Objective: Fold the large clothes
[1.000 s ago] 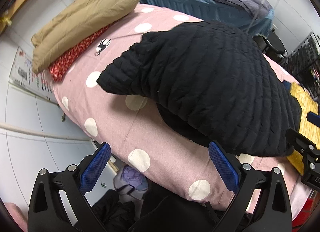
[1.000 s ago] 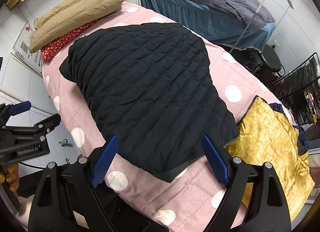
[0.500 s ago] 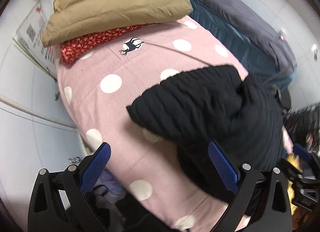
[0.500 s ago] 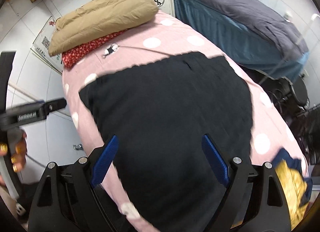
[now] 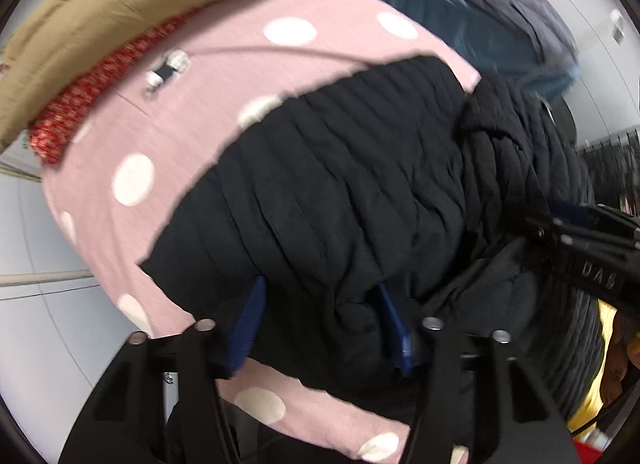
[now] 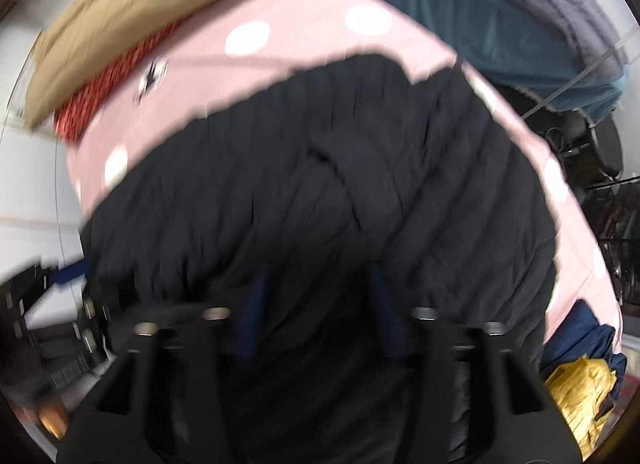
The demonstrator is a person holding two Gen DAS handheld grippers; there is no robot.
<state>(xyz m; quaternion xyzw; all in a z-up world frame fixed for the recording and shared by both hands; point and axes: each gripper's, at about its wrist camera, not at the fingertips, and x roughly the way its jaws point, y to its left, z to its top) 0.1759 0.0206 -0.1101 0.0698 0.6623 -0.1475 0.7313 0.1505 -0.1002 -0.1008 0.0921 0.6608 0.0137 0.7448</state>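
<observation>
A black quilted jacket lies on a pink bed with white dots. It also fills the right wrist view. My left gripper has its blue pads narrowed around the jacket's near hem, with bunched fabric between them. My right gripper likewise has its pads narrowed around a thick fold of the jacket at the near edge. The right gripper's black body shows at the right of the left wrist view. Both views are blurred by motion.
A tan cushion on a red patterned cloth lies at the bed's far left end. A blue-grey bed stands behind. Gold fabric and navy cloth lie at the right. White wall panels are at the left.
Both grippers moved in from open and clear of the bed onto the jacket's near edge, and their pads narrowed around its fabric. The jacket bunched up near the grippers.
</observation>
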